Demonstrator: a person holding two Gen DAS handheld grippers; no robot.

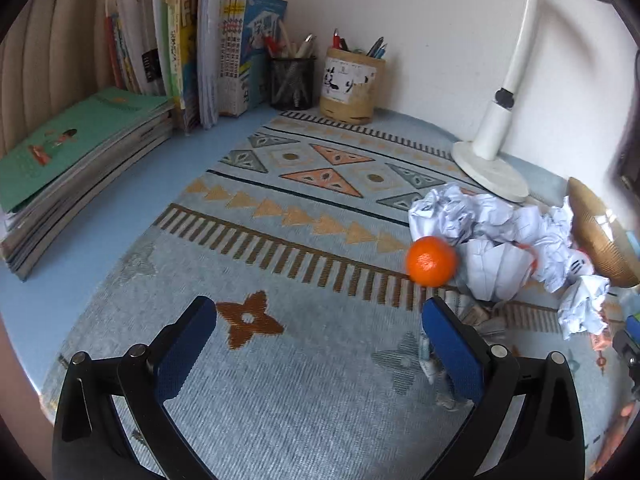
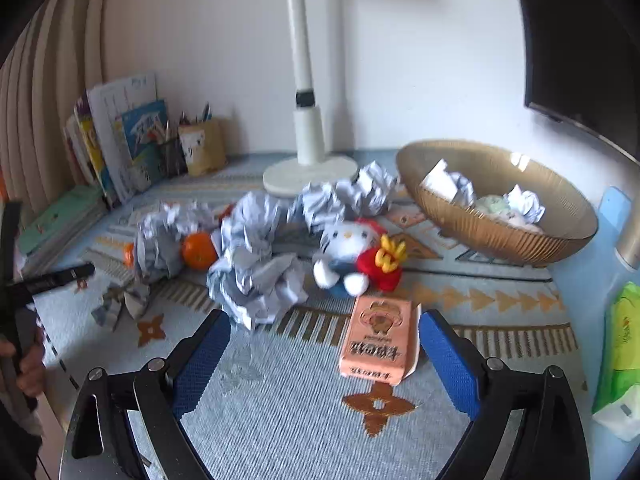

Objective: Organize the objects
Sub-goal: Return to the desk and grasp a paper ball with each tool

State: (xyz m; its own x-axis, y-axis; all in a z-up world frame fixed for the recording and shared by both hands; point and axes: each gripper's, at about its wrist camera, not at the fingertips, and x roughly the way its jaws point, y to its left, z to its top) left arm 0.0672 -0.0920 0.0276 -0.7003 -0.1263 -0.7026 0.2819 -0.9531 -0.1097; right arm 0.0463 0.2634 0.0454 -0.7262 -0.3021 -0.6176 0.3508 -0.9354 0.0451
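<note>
Left wrist view: the left gripper (image 1: 316, 322) hangs over bare mat (image 1: 280, 400) with its jaws spread wide and nothing between them. An orange (image 1: 431, 261) lies just ahead of the right-hand pad, touching a heap of paper balls (image 1: 492, 236). Part of the basket (image 1: 596, 236) shows at the far right, its contents hidden from here. Along the back wall the books (image 1: 176, 48) stand upright, a flat stack (image 1: 76, 160) lies beside them, and two pen cups (image 1: 320, 80) hold pens; that corner looks tidy already.

Right wrist view: the right gripper (image 2: 324, 334) is likewise wide open and empty, low over the mat. A pink pack (image 2: 376, 344) lies just inside its right-hand pad, not gripped. Beyond it lie a plush toy (image 2: 352, 252), more paper balls, and the orange half tucked among them. A second orange bit shows further left, too blurred to name. The basket, tilted toward the camera, holds a few paper balls and something pale I cannot identify. A green pack (image 2: 622, 344) lies at the right edge.

By my reading the job is barely begun: a few balls are binned, most of the clutter is still loose
</note>
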